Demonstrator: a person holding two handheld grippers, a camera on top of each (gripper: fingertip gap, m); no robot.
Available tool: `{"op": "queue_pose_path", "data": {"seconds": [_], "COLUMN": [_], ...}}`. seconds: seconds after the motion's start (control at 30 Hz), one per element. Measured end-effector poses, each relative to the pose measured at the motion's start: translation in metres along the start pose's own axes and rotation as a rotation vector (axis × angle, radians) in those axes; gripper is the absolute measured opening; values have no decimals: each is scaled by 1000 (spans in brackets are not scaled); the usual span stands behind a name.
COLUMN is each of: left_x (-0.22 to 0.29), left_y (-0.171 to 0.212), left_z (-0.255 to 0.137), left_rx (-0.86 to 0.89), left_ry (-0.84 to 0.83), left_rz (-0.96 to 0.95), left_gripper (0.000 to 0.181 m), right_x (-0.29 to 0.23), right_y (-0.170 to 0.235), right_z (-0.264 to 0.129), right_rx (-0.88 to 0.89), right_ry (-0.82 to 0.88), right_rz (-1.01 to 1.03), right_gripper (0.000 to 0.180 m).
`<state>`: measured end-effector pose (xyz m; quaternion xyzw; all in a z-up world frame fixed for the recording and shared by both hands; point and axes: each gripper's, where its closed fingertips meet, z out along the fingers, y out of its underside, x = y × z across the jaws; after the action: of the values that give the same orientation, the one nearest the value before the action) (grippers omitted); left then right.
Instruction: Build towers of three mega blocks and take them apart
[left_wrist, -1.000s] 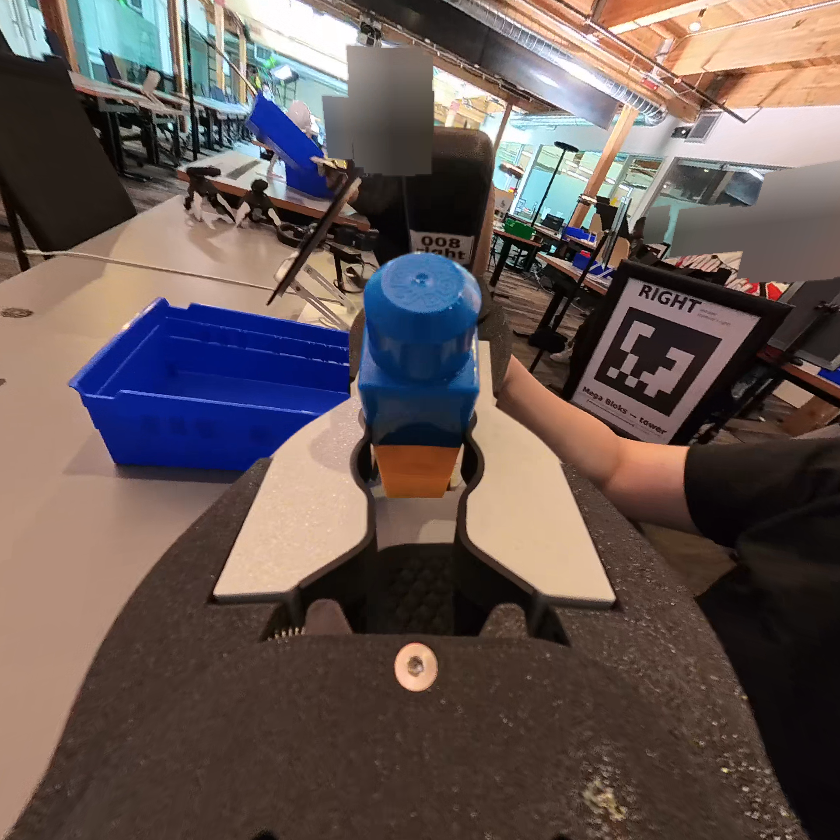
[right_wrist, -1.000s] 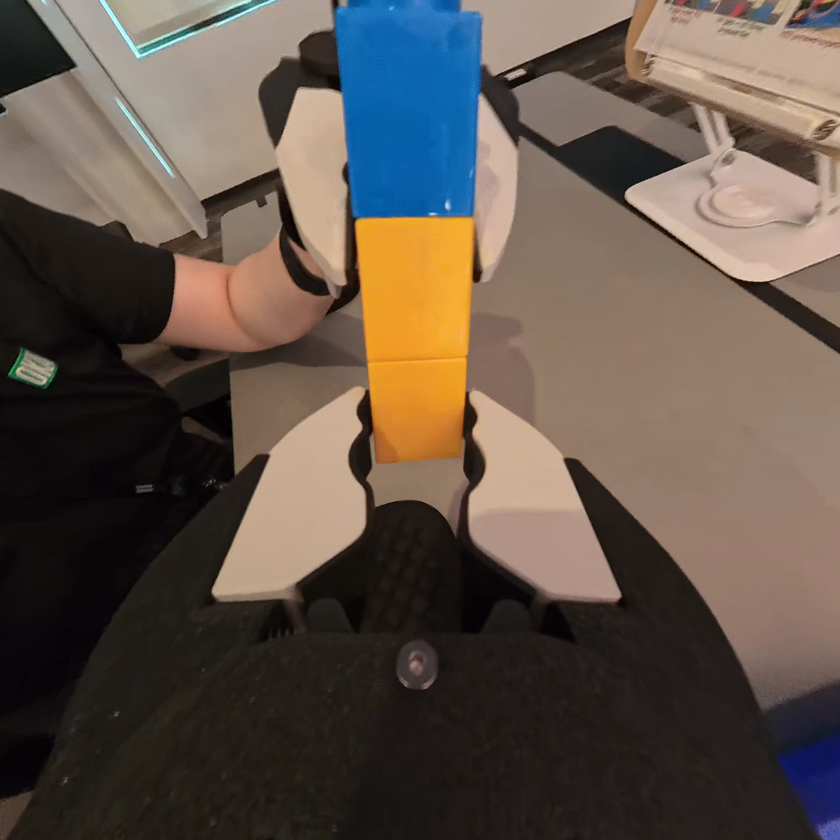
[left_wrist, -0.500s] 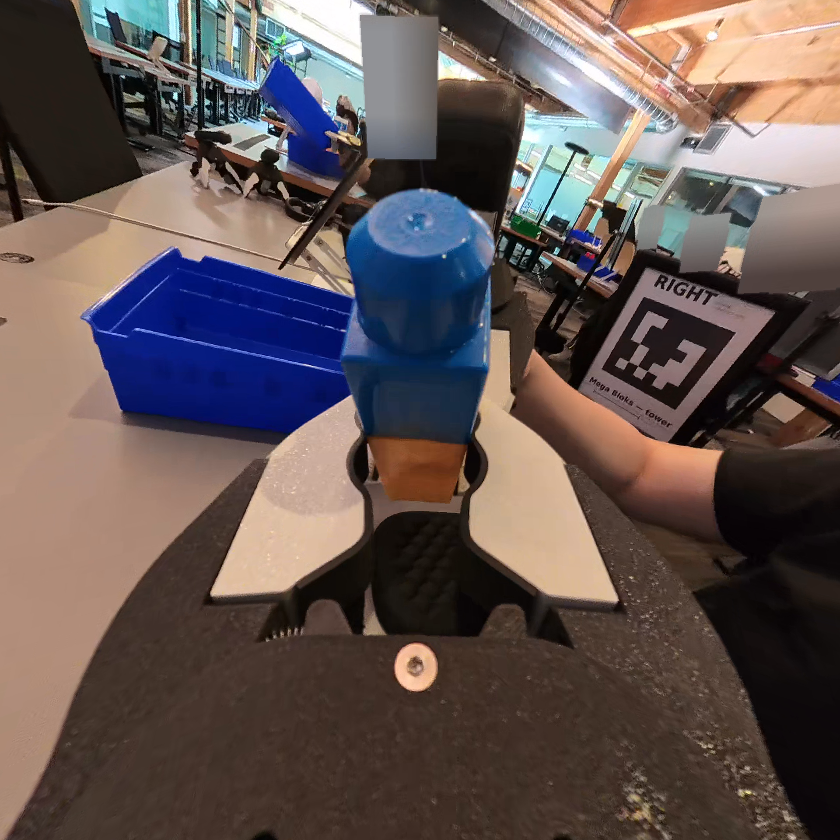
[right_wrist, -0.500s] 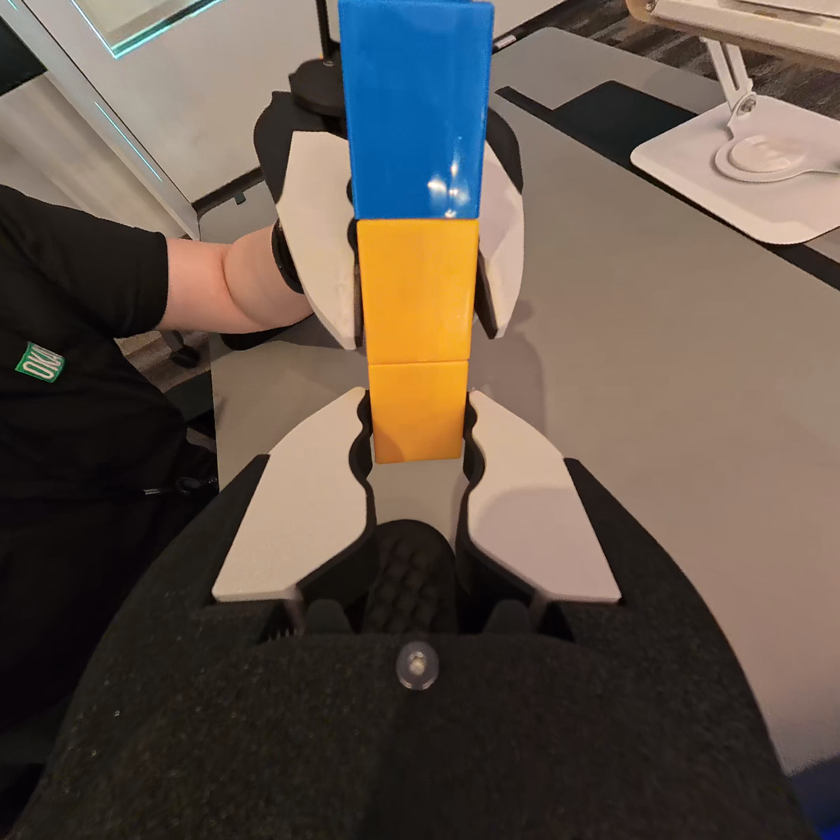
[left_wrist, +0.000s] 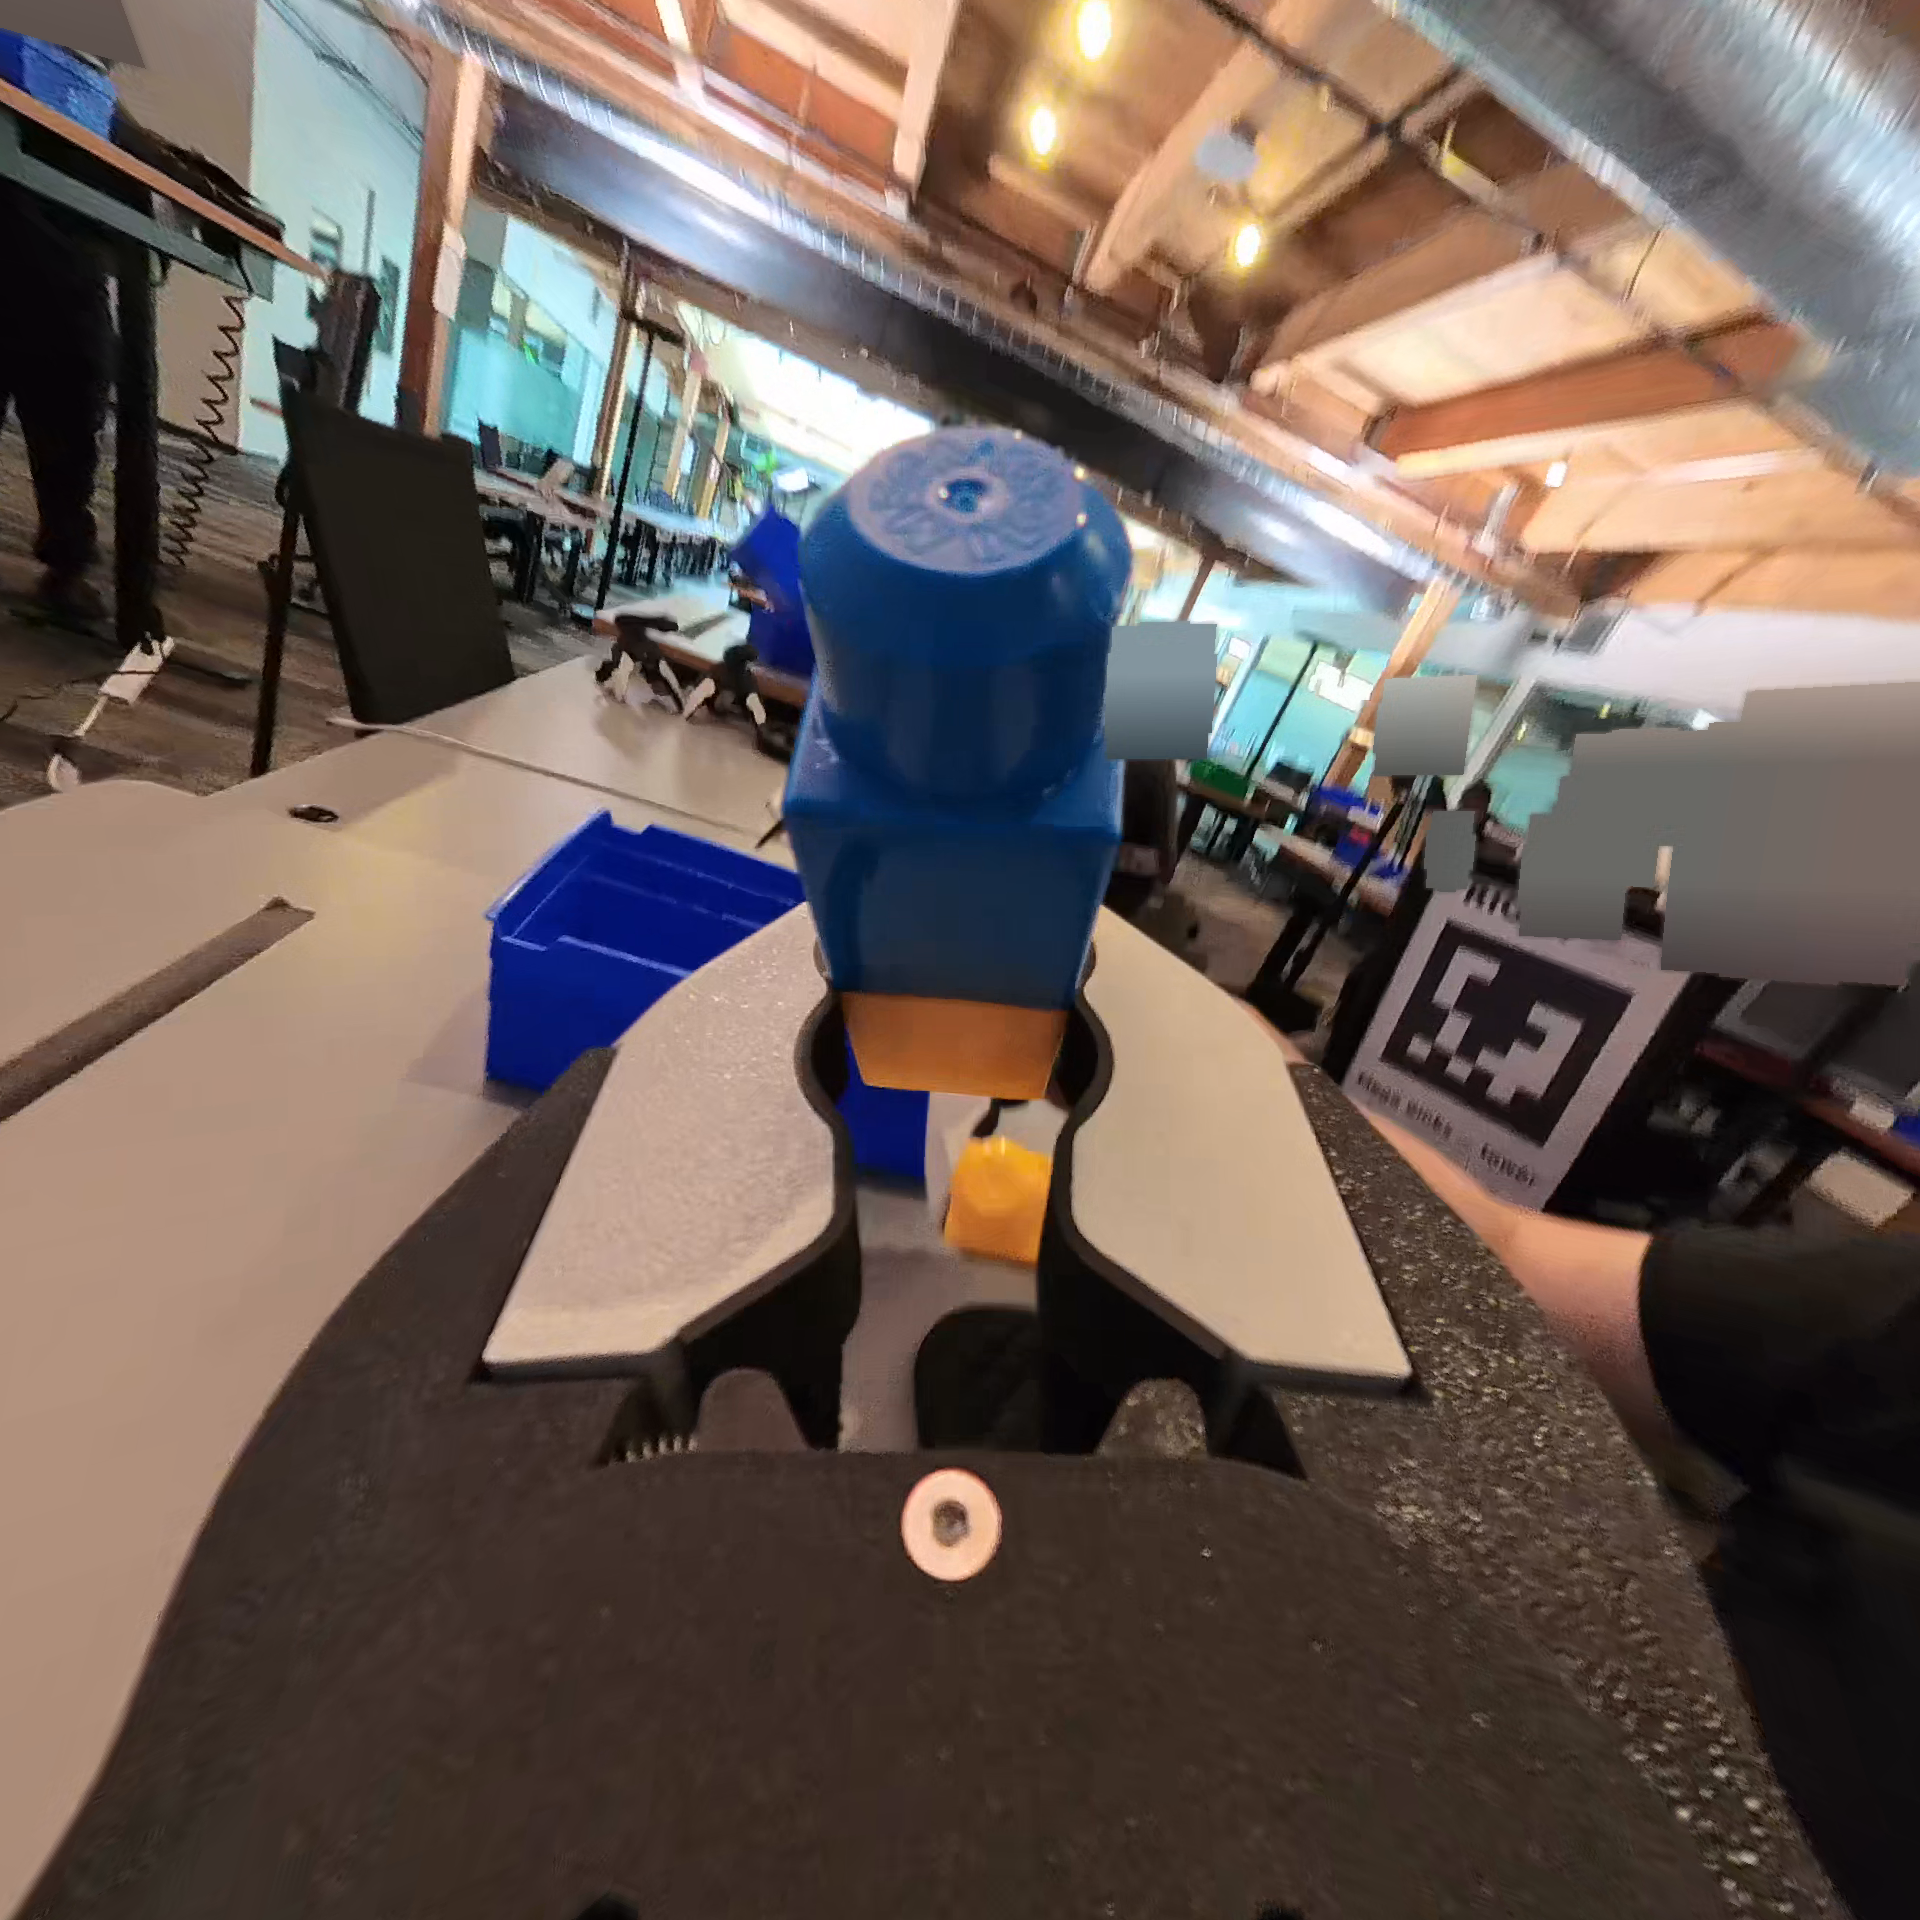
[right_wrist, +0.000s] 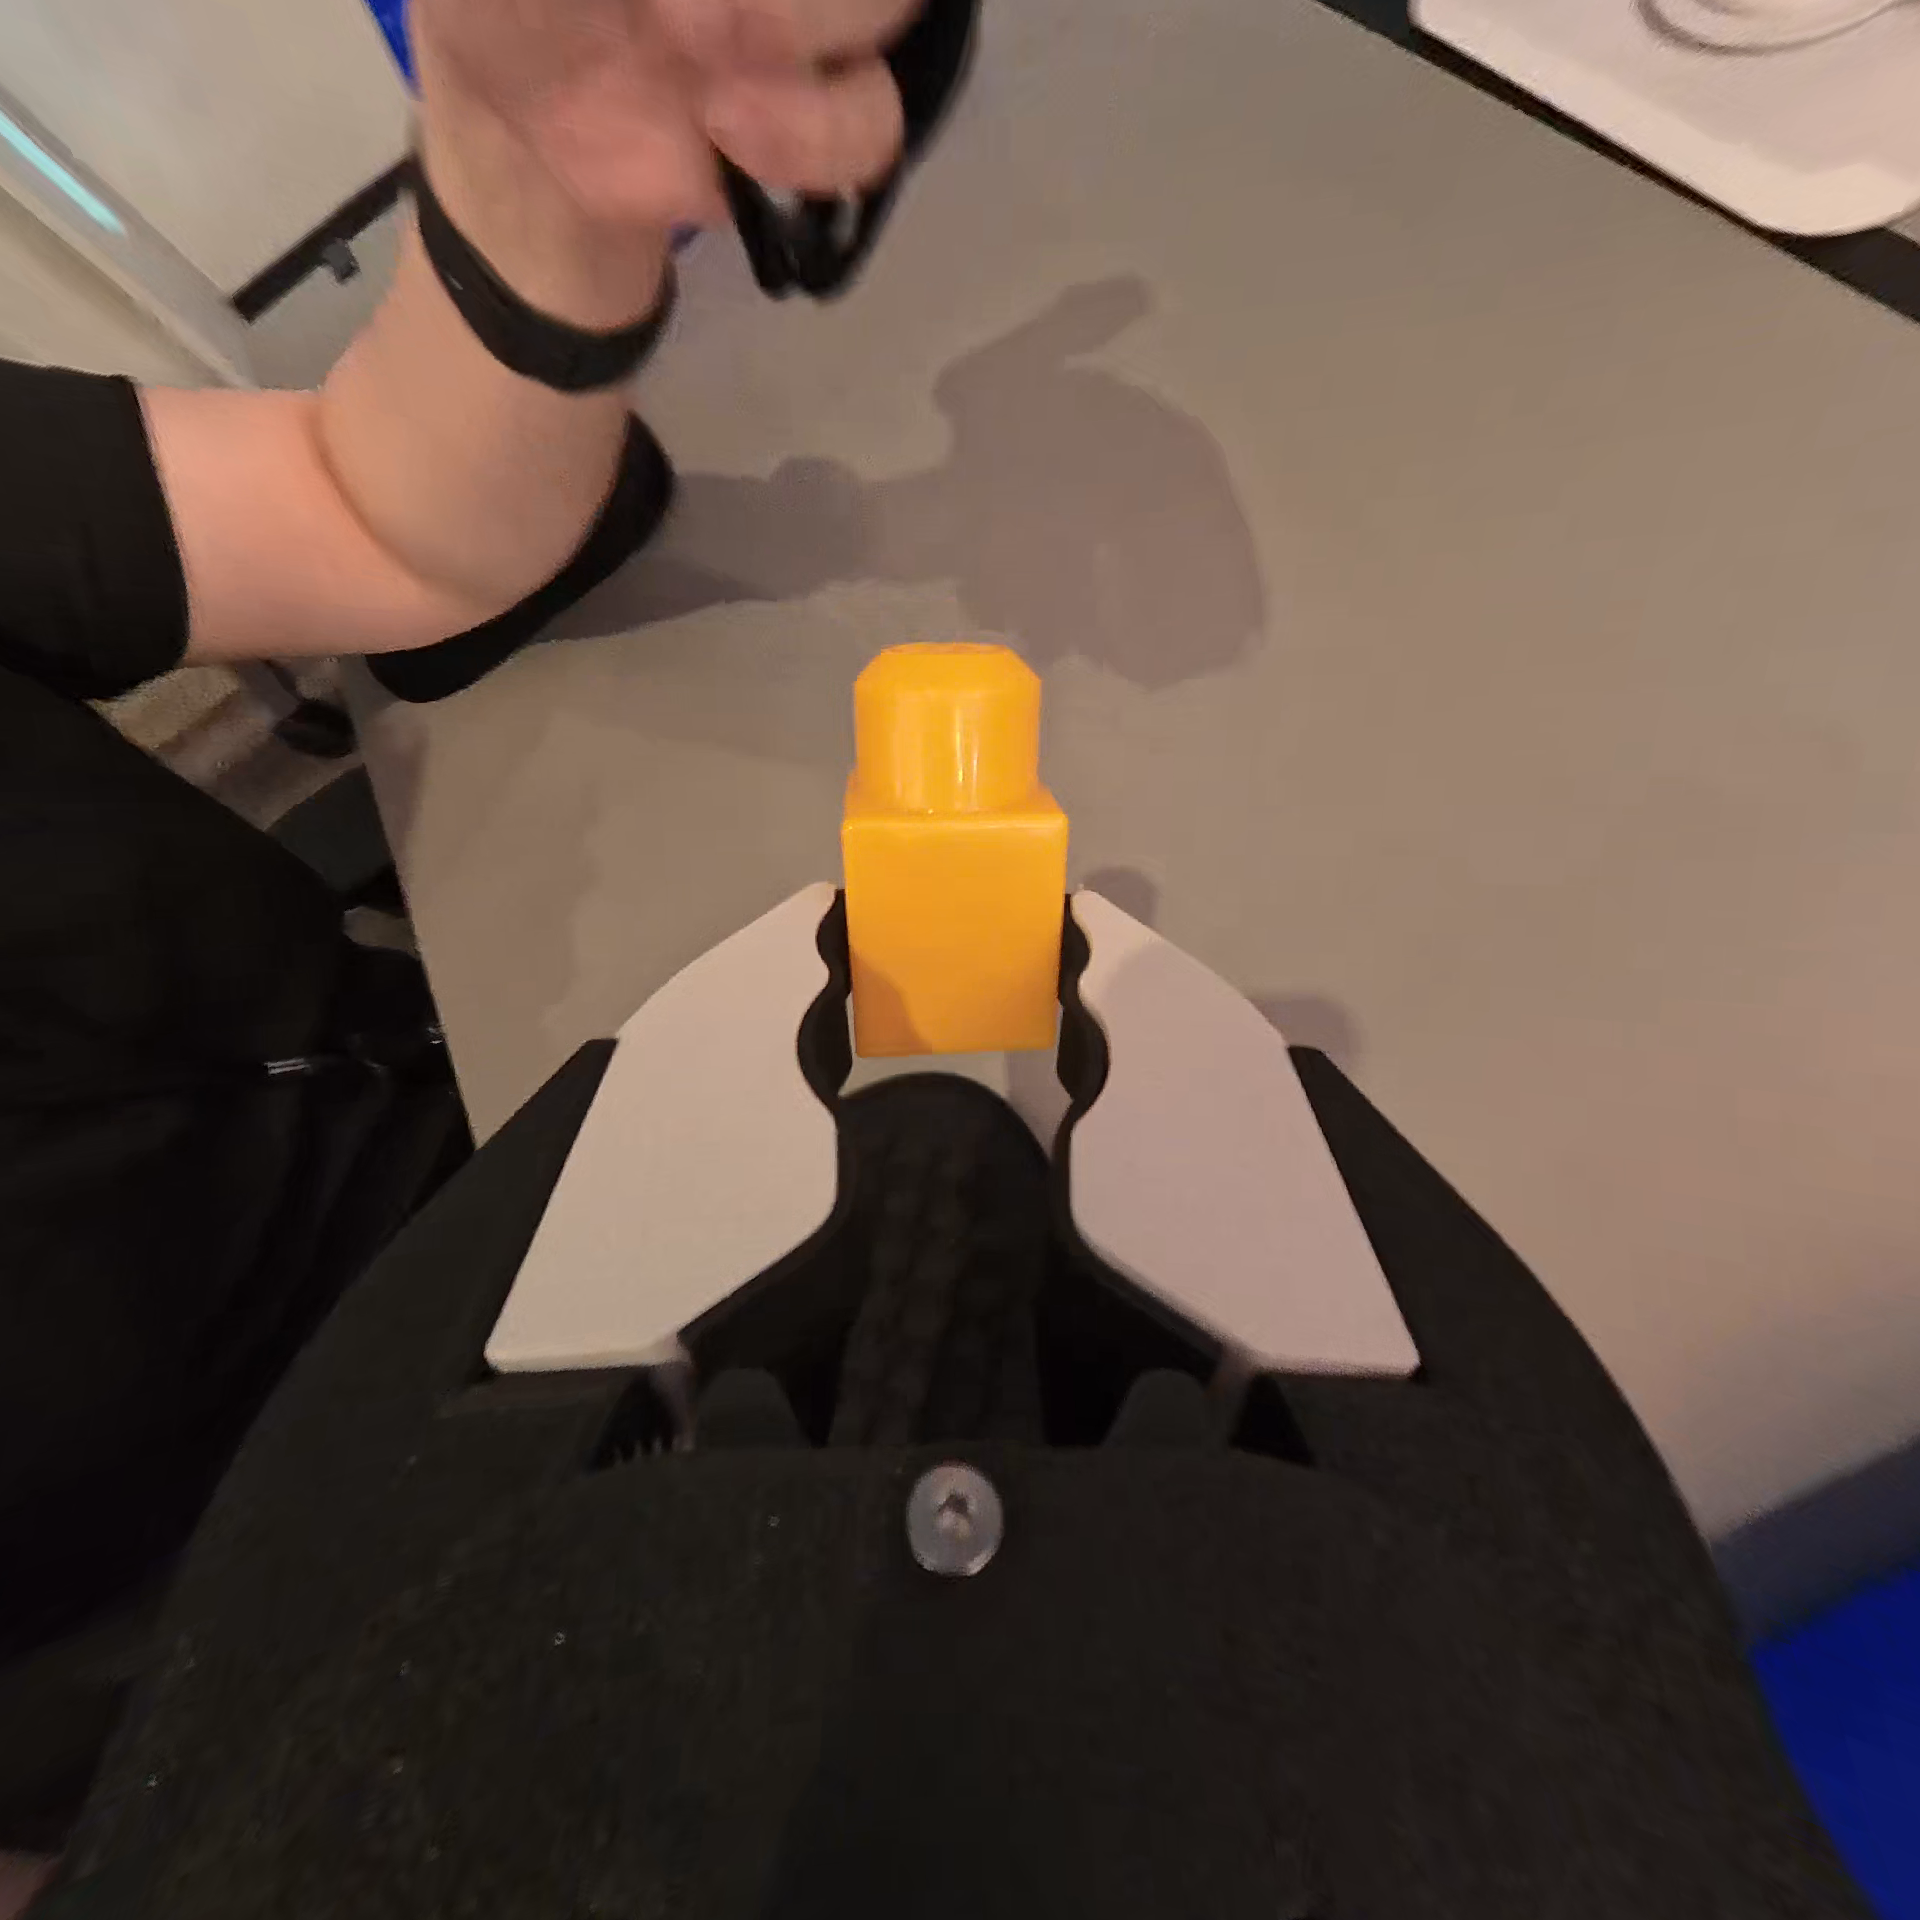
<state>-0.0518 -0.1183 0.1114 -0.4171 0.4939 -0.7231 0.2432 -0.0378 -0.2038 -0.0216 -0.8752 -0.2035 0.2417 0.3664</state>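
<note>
In the left wrist view my left gripper (left_wrist: 951, 1003) is shut on a two-block stack: a blue mega block (left_wrist: 951, 883) sits on an orange one (left_wrist: 951, 1044), tilted up above the grey table (left_wrist: 208, 1143). Below it, between my fingers, a second orange block (left_wrist: 997, 1195) shows lower down. In the right wrist view my right gripper (right_wrist: 951, 914) is shut on that single orange block (right_wrist: 951, 904), upright, stud up, above the table (right_wrist: 1455, 623). The hand with the left gripper (right_wrist: 821, 229) is blurred at the top left; its blocks are out of view there.
An open blue bin (left_wrist: 623, 956) stands on the table behind the left gripper; its corner shows at the right wrist view's lower right (right_wrist: 1849, 1714). A framed marker sign (left_wrist: 1507, 1039) stands at the right. A white stand (right_wrist: 1714, 104) sits far right. The person's forearm (right_wrist: 364, 520) crosses at left. The grippers' ends are close to 15 cm from one another.
The three-block tower has come apart. My left gripper has swung up and away with the blue block and one orange block. My right gripper keeps the bottom orange block.
</note>
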Motion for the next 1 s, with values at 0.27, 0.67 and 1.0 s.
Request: {"op": "queue_pose_path", "data": {"seconds": [0.27,0.67,1.0], "left_x": [11,6,9], "left_y": [45,73,89], "left_z": [13,22,27], "left_rx": [-303,-428,-497], "left_ry": [-11,-29,19], "left_rz": [111,140,129], "left_gripper": [39,39,38], "right_x": [158,228,146], "right_y": [41,183,-9], "right_z": [-172,-133,-156], "right_rx": [26,-385,23], "right_ry": [775,751,746], "right_rz": [375,758,273], "right_gripper": [37,37,50]}}
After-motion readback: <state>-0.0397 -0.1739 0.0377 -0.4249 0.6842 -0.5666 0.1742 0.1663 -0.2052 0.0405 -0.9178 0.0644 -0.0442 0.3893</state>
